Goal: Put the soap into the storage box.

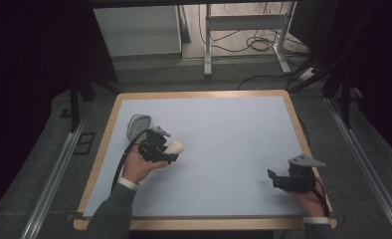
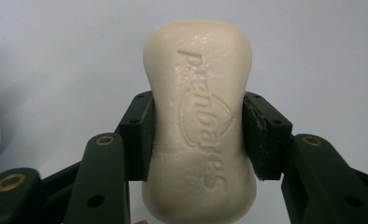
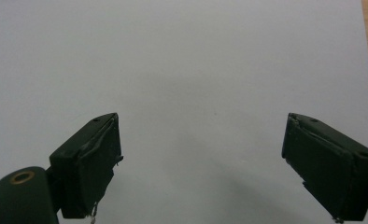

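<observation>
— Cream bar of soap (image 2: 199, 121) sits clamped at its waist in the left tool (image 1: 170, 152), low over the table (image 1: 224, 134). Right tool (image 1: 276, 180)?
— Jaws apart, nothing between them, resting near the table's right edge.
— Risk?
— Soap looks slick; pads grip a narrow waist, so it could squirt forward. A clear dish (image 1: 139, 124) lies just beyond.

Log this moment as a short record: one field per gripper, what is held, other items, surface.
left gripper: shut on the soap
soap: cream bar with embossed lettering, clamped at its narrow waist, pads on both sides
right gripper: open, nothing between the jaws, near the table's right edge
dish: pale, beside the left gripper, far-left of the mat
mat: light blue-grey, on a wood-edged table
</observation>
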The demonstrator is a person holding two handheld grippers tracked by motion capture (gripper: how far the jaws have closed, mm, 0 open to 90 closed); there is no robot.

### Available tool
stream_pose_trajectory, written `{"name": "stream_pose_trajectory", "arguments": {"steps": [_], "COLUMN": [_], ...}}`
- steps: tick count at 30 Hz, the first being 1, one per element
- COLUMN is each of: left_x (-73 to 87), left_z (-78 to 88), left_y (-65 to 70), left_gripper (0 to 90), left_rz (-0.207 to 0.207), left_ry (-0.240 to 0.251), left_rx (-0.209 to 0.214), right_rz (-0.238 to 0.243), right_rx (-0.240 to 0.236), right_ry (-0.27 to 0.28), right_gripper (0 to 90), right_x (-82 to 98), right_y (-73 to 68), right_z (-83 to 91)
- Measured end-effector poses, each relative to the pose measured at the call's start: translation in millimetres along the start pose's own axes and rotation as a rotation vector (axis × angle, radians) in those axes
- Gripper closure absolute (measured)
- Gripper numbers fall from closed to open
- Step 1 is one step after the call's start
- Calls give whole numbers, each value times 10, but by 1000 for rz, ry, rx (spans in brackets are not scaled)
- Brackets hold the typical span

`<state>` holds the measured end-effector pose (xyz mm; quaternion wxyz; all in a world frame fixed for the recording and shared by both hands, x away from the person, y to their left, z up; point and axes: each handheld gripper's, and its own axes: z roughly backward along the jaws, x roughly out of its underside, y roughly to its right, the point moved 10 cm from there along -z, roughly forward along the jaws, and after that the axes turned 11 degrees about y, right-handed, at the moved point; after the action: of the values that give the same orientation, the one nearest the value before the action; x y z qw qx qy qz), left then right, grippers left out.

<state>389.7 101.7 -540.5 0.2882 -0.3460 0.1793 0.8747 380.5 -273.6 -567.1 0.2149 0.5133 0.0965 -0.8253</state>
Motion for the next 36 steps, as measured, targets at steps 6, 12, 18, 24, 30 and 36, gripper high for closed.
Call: {"name": "stream_pose_trajectory", "arguments": {"steps": [6, 12, 18, 24, 30, 36], "left_x": [0, -19, -40, -69, -90, -119], "left_z": [11, 43, 70, 96, 116, 141], "left_y": [-48, -107, -161, -212, -275, -344], "left_gripper": [495, 495, 495, 495, 495, 495], "left_rz": [5, 0, 2, 6, 18, 23], "left_ry": [-2, -6, -7, -1, 4, 5], "left_rx": [-6, -20, -31, -38, -48, -61], "right_rz": [-3, -2, -2, -3, -4, -5], "right_rx": [2, 2, 3, 4, 4, 5], "right_ry": [-1, -3, -4, -4, -6, -7], "right_gripper": [114, 114, 114, 114, 114, 114], "right_x": [4, 9, 9, 9, 12, 15], "right_y": [5, 4, 9, 10, 14, 19], "right_z": [-2, -6, -3, -3, -3, -4]}}
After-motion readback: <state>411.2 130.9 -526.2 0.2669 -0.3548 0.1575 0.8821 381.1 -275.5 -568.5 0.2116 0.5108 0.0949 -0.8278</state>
